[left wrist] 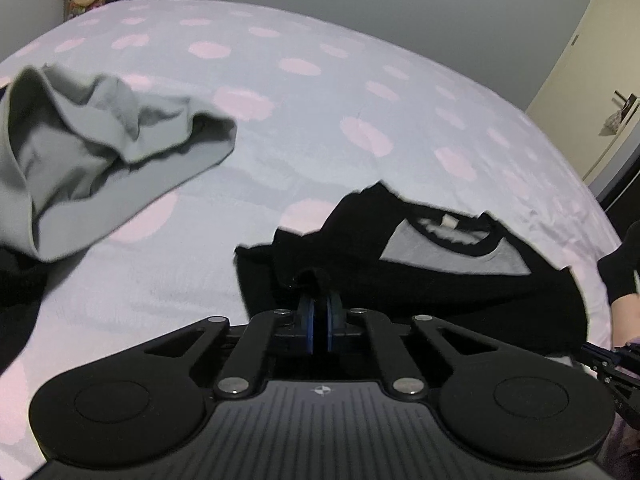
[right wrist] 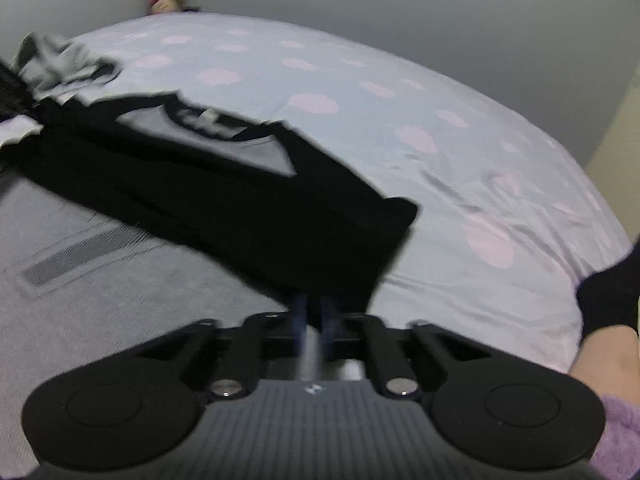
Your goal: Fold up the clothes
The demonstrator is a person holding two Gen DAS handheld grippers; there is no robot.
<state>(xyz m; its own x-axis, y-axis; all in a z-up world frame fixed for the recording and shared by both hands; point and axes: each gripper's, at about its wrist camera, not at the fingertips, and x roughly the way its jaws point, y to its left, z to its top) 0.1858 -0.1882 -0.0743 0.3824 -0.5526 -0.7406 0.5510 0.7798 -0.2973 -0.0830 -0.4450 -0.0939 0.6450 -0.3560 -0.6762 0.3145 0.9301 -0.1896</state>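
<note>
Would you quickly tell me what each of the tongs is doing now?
Left tongs: shut on the black shirt.
Right tongs: shut on the same shirt's edge.

open bedsheet point(left wrist: 320, 92) beyond black shirt point(left wrist: 420, 280), grey garment point(left wrist: 92, 152) blocking left

Black raglan shirt point(left wrist: 420, 280): black sleeves and collar trim, grey chest panel, white neck label; spread front-up and partly bunched on the bed, neckline toward the far side, near edge lifted off the sheet.
Grey garment point(left wrist: 92, 148): plain light grey, crumpled in a loose heap with an open hem; lies on the bed, apart from the black shirt.
</note>
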